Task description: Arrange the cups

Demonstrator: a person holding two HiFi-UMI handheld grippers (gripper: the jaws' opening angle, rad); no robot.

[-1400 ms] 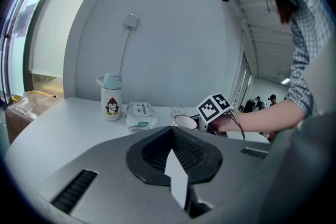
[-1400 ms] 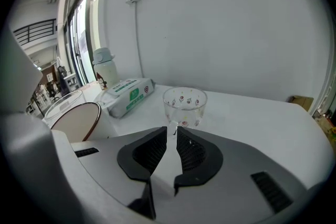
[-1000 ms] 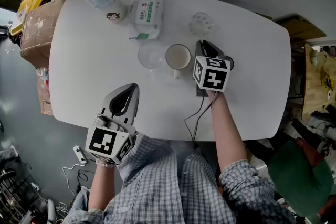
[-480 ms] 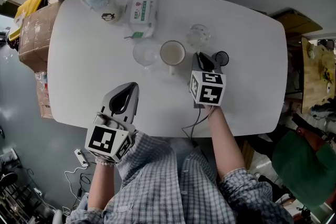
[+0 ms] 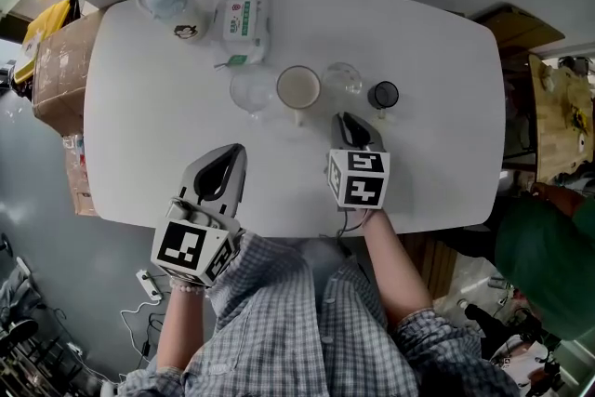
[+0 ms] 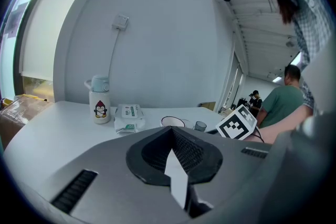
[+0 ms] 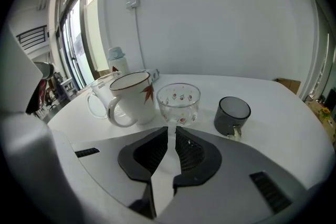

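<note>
Four cups stand in a row on the white table (image 5: pixel 437 33): a clear glass mug (image 5: pixel 253 93) (image 7: pixel 98 96), a white mug with a red leaf (image 5: pixel 298 88) (image 7: pixel 134 95), a clear dotted glass (image 5: pixel 343 77) (image 7: pixel 179 102) and a small dark cup (image 5: pixel 382 95) (image 7: pixel 232 114). My right gripper (image 5: pixel 347 119) (image 7: pixel 171 132) sits just short of the dotted glass, jaws parted by a narrow slit with nothing between them. Near the front edge, my left gripper (image 5: pixel 230 161) (image 6: pixel 170 131) is shut and empty, well back from the cups.
A penguin-print bottle (image 5: pixel 170 0) (image 6: pixel 99 106) and a pack of wipes (image 5: pixel 241 17) (image 6: pixel 128 114) stand at the table's far left. A cardboard box (image 5: pixel 51 60) lies off the left edge. People stand in the room to the right.
The dotted glass has come nearer, into line between the white mug and the dark cup. My right gripper has drawn back toward me. The left gripper has stayed put.
</note>
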